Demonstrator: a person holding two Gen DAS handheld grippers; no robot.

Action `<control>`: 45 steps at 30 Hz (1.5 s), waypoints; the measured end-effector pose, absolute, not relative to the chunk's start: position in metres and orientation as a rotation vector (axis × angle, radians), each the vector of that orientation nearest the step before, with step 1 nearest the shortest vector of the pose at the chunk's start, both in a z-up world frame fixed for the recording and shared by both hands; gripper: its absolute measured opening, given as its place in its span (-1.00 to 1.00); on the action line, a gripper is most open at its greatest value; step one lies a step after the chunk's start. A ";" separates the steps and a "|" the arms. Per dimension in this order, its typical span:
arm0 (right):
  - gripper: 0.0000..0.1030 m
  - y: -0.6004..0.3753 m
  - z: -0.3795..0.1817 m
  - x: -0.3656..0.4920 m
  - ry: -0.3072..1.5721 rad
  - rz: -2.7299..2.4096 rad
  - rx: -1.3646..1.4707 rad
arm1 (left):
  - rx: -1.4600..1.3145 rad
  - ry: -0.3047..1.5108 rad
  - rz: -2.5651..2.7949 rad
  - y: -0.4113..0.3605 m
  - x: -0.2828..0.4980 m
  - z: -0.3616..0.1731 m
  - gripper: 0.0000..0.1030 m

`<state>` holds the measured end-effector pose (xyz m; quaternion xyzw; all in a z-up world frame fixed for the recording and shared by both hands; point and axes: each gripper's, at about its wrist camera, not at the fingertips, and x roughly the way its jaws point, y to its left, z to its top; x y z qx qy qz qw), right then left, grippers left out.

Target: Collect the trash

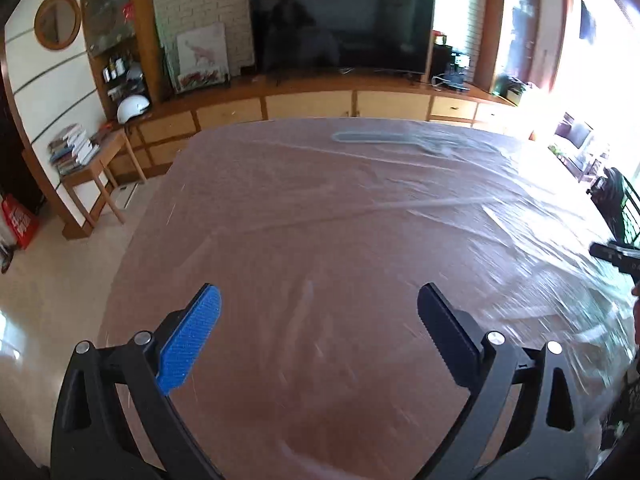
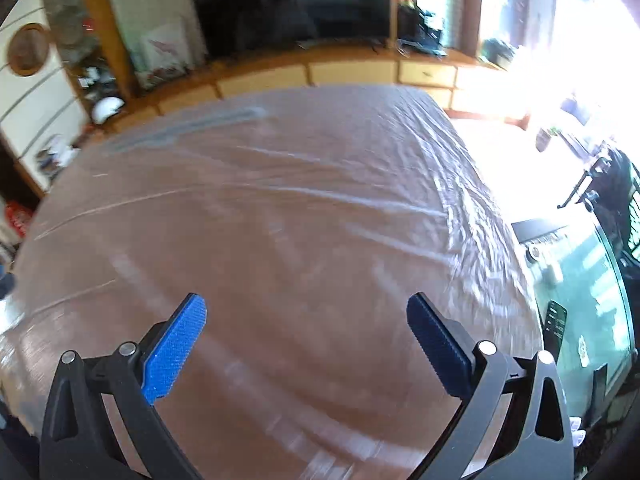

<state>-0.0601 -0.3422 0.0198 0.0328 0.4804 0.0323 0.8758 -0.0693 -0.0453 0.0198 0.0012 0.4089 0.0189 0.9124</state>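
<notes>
A brown table [image 1: 320, 220] covered with clear wrinkled plastic film fills both views; it also shows in the right wrist view [image 2: 280, 220]. No piece of trash shows on it. A long grey-blue smear or strip [image 1: 372, 138] lies under the film near the far edge, and shows in the right wrist view [image 2: 188, 126] at the far left. My left gripper [image 1: 320, 304] hovers open and empty over the near part of the table. My right gripper [image 2: 306, 312] is open and empty too, above the table's near side. Both views are blurred.
A TV [image 1: 340, 28] stands on a long wooden cabinet [image 1: 312, 100] behind the table. A small side table with books [image 1: 76, 152] is at the left. A glass table [image 2: 588, 280] with a remote [image 2: 556, 324] stands to the right. Part of the other gripper [image 1: 616, 256] shows at the right edge.
</notes>
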 end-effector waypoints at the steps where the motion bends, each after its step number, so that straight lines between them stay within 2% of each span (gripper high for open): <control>1: 0.93 -0.349 0.016 -0.054 1.015 0.048 0.069 | -0.012 0.855 0.049 -0.037 -0.056 0.016 0.93; 12: 0.93 -0.345 0.005 -0.028 0.960 -0.016 0.009 | -0.051 0.944 0.051 -0.004 0.000 -0.014 0.93; 45: 0.93 -0.345 0.005 -0.028 0.960 -0.016 0.009 | -0.029 0.957 0.052 -0.008 -0.005 -0.014 0.97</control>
